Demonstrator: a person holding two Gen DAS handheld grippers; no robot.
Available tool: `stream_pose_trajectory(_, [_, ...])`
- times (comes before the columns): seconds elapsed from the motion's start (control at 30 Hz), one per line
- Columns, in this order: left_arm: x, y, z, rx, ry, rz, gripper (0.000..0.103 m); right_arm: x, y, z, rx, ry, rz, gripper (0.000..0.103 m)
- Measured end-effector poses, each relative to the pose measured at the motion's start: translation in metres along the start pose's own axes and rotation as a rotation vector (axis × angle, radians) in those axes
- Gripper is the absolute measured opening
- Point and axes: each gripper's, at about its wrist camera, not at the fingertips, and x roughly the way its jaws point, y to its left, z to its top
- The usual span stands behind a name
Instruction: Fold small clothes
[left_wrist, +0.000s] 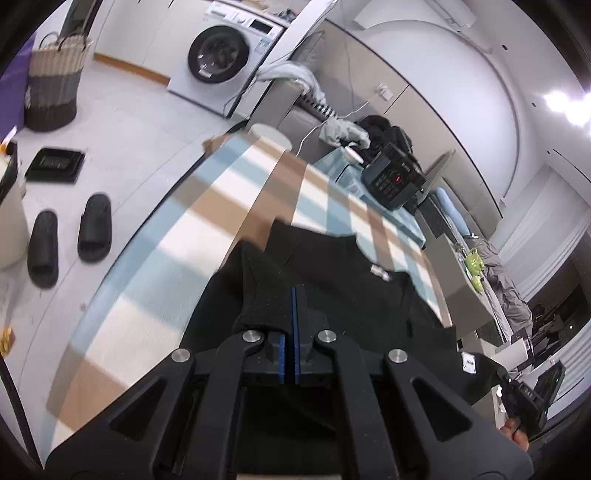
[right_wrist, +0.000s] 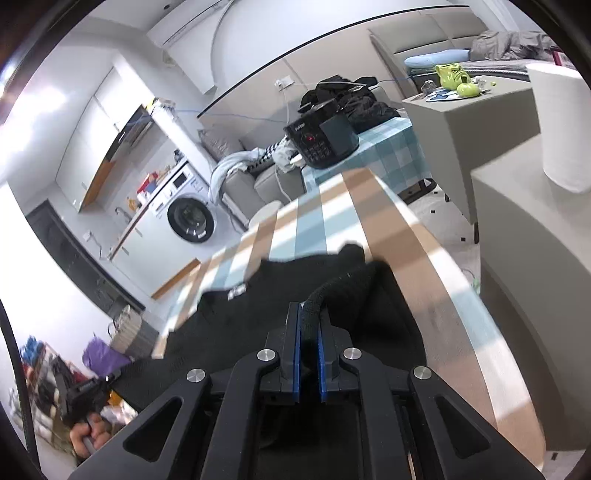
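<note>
A black garment (left_wrist: 351, 280) with a small white label (left_wrist: 380, 272) lies on a table under a brown, blue and white checked cloth (left_wrist: 166, 236). My left gripper (left_wrist: 294, 291) is shut on one edge of it. The fabric is lifted and drapes over the left finger. In the right wrist view the same black garment (right_wrist: 258, 295) spreads over the checked cloth (right_wrist: 406, 258). My right gripper (right_wrist: 308, 308) is shut on a thick rolled hem, which rises between the blue pads. A hand holds the other gripper at the lower corner of each view.
A black keypad device (left_wrist: 393, 177) stands at the table's far end, with dark clothes behind it. On the floor to the left are slippers (left_wrist: 70, 236), a woven basket (left_wrist: 55, 81) and a washing machine (left_wrist: 221, 55). A white roll (right_wrist: 561, 125) stands on a grey cabinet to the right.
</note>
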Motion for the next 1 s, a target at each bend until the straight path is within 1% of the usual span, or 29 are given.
stream_pose_trajectory(0.07, [0.004,-0.008,0.017,0.005,-0.022,-0.016,0.000,0.010,0.001,0.018,0.025,-0.024,-0.004,0.007])
stream_pose_trajectory(0.17, [0.018,-0.016,0.045,-0.007,-0.037,-0.029,0.000,0.028,-0.001,0.048,0.099,-0.062,-0.003,0.007])
stream_pose_trajectory(0.27, [0.043,-0.025,0.077,-0.018,-0.046,-0.021,0.000,0.057,-0.002,0.077,0.152,-0.093,-0.041,0.007])
stream_pose_trajectory(0.3, [0.053,-0.027,0.085,-0.019,-0.044,-0.014,0.000,0.072,-0.002,0.086,0.167,-0.093,-0.061,0.007])
stream_pose_trajectory(0.37, [0.079,-0.030,0.102,-0.016,-0.035,0.010,0.000,0.103,-0.005,0.102,0.191,-0.060,-0.111,0.008])
stream_pose_trajectory(0.4, [0.093,-0.030,0.109,-0.027,-0.028,0.022,0.001,0.122,-0.007,0.108,0.203,-0.035,-0.147,0.010])
stream_pose_trajectory(0.43, [0.107,-0.030,0.113,-0.032,-0.010,0.037,0.006,0.137,-0.009,0.111,0.202,-0.011,-0.197,0.013])
stream_pose_trajectory(0.47, [0.125,-0.029,0.118,-0.032,0.039,0.071,0.010,0.145,-0.012,0.112,0.204,0.005,-0.225,0.016])
stream_pose_trajectory(0.5, [0.136,-0.028,0.119,-0.033,0.083,0.098,0.018,0.150,-0.014,0.111,0.209,0.018,-0.238,0.017])
stream_pose_trajectory(0.53, [0.143,-0.026,0.118,-0.038,0.115,0.111,0.022,0.152,-0.015,0.109,0.200,0.025,-0.240,0.021])
stream_pose_trajectory(0.57, [0.146,-0.025,0.115,-0.038,0.125,0.105,0.024,0.149,-0.014,0.107,0.181,0.019,-0.244,0.026])
stream_pose_trajectory(0.6, [0.145,-0.025,0.114,-0.024,0.126,0.100,0.029,0.144,-0.012,0.105,0.154,0.003,-0.244,0.030])
stream_pose_trajectory(0.63, [0.144,-0.026,0.111,0.000,0.128,0.100,0.031,0.139,-0.012,0.102,0.134,-0.008,-0.240,0.038])
stream_pose_trajectory(0.67, [0.143,-0.026,0.108,0.017,0.130,0.106,0.031,0.133,-0.012,0.101,0.121,-0.016,-0.238,0.041])
stream_pose_trajectory(0.7, [0.140,-0.027,0.107,0.027,0.130,0.110,0.031,0.130,-0.014,0.099,0.116,-0.018,-0.236,0.041])
stream_pose_trajectory(0.73, [0.137,-0.027,0.105,0.034,0.131,0.106,0.031,0.127,-0.015,0.098,0.108,-0.016,-0.233,0.042])
stream_pose_trajectory(0.77, [0.135,-0.026,0.103,0.040,0.135,0.102,0.032,0.124,-0.017,0.098,0.096,-0.008,-0.230,0.045])
stream_pose_trajectory(0.8, [0.133,-0.027,0.101,0.049,0.140,0.096,0.036,0.123,-0.019,0.097,0.088,0.001,-0.227,0.047])
stream_pose_trajectory(0.83, [0.132,-0.029,0.100,0.067,0.156,0.078,0.044,0.123,-0.022,0.096,0.083,0.014,-0.220,0.048])
stream_pose_trajectory(0.87, [0.130,-0.030,0.101,0.074,0.159,0.069,0.046,0.122,-0.024,0.095,0.083,0.024,-0.217,0.048])
stream_pose_trajectory(0.9, [0.128,-0.029,0.102,0.061,0.153,0.053,0.049,0.122,-0.028,0.093,0.091,0.033,-0.220,0.048])
stream_pose_trajectory(0.93, [0.124,-0.028,0.102,0.045,0.151,0.038,0.056,0.121,-0.030,0.090,0.099,0.041,-0.221,0.049])
stream_pose_trajectory(0.97, [0.124,-0.025,0.104,0.014,0.160,0.000,0.060,0.122,-0.033,0.089,0.109,0.053,-0.218,0.049])
stream_pose_trajectory(1.0, [0.126,-0.023,0.104,-0.018,0.188,-0.045,0.065,0.123,-0.035,0.087,0.116,0.066,-0.212,0.049])
